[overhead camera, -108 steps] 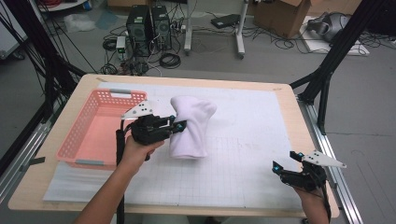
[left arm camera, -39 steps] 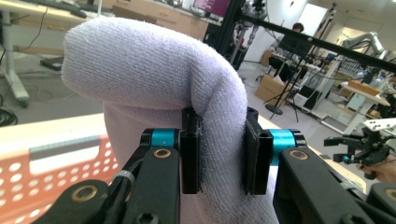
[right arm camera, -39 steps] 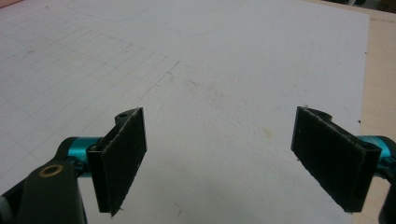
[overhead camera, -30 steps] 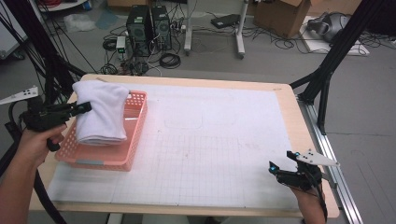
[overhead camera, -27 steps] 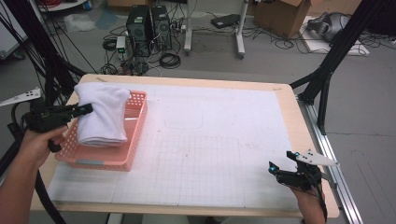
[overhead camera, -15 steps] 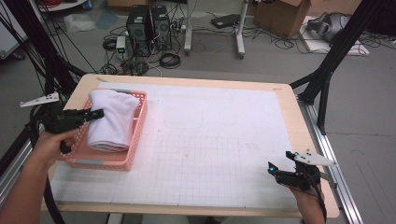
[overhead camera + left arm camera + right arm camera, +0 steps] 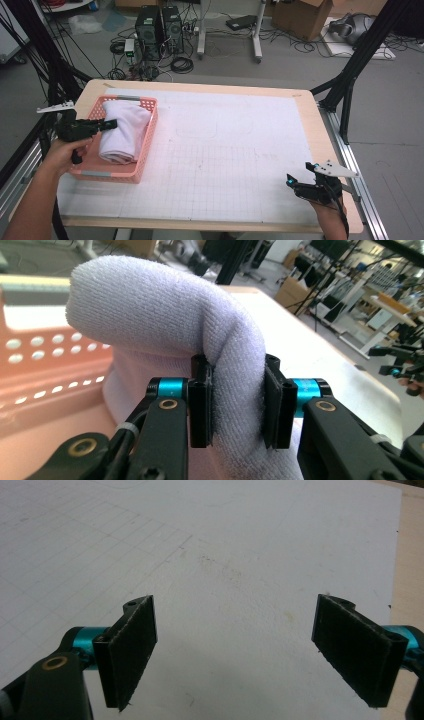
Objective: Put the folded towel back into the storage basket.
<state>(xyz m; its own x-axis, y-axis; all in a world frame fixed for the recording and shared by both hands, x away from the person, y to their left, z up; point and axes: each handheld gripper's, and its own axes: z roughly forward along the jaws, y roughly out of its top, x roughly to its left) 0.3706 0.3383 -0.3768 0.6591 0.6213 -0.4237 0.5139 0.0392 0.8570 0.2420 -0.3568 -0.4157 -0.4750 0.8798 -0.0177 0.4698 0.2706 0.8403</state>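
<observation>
Left gripper (image 7: 235, 400) jaws easing apart, pads touching white towel (image 7: 122, 130) now lowered into pink basket (image 7: 145, 150) below; release beginning. Right gripper (image 7: 250, 650) idling wide open.

So the desk (image 7: 320, 125) is a light wood top with rounded corners, and a big white gridded sheet (image 7: 225, 160) covers nearly all of it, leaving just a wood border showing. A pink plastic basket (image 7: 142, 150) with perforated walls sits on the sheet at the left side, roughly midway between near and far edges.
</observation>
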